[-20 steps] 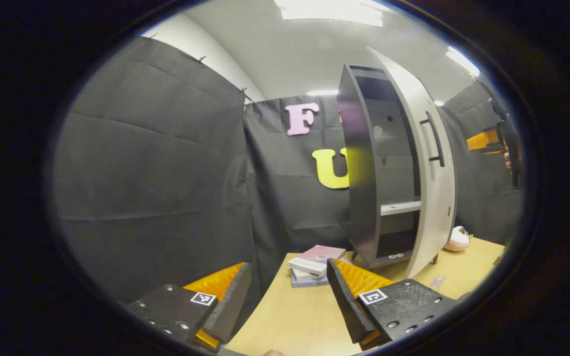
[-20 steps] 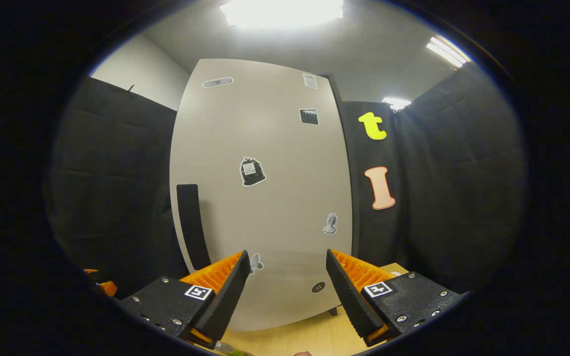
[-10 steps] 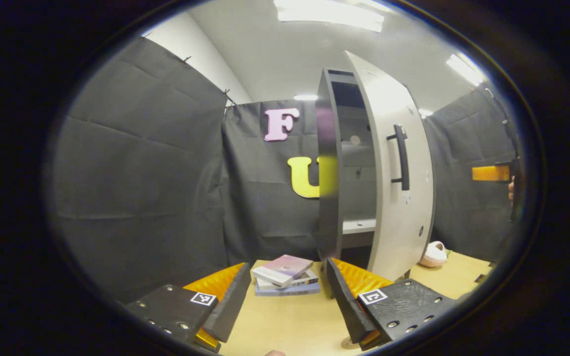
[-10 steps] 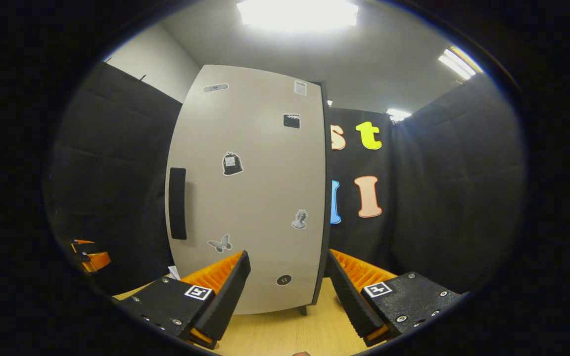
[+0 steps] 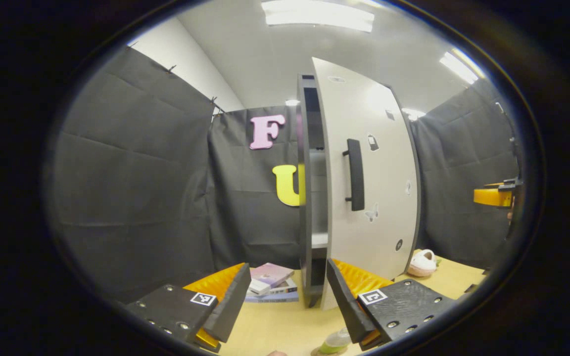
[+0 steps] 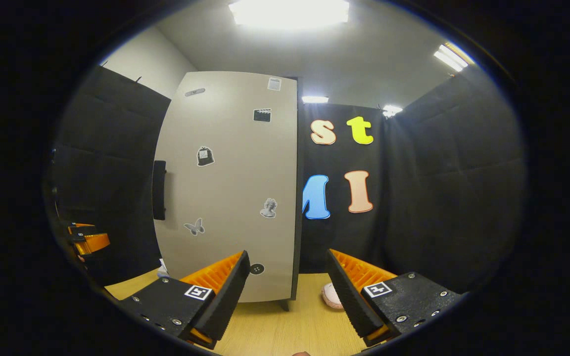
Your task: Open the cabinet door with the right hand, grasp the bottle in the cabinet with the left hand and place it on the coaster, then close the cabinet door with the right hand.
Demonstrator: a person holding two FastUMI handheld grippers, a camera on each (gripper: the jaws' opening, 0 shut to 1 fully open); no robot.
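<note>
Left tongs (image 5: 285,296): spread apart, empty, above the pale wooden surface (image 5: 285,326).
Right tongs (image 6: 285,291): spread apart, empty.
Clear green-tinted bottle (image 5: 337,340): on round coaster (image 5: 320,352), beside left tongs.
Grey cabinet door (image 5: 374,198): slightly ajar.

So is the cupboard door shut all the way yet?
Not quite. In the left gripper view the cabinet door stands slightly ajar: a narrow gap beside the dark cabinet side shows a strip of shelf inside.
</note>
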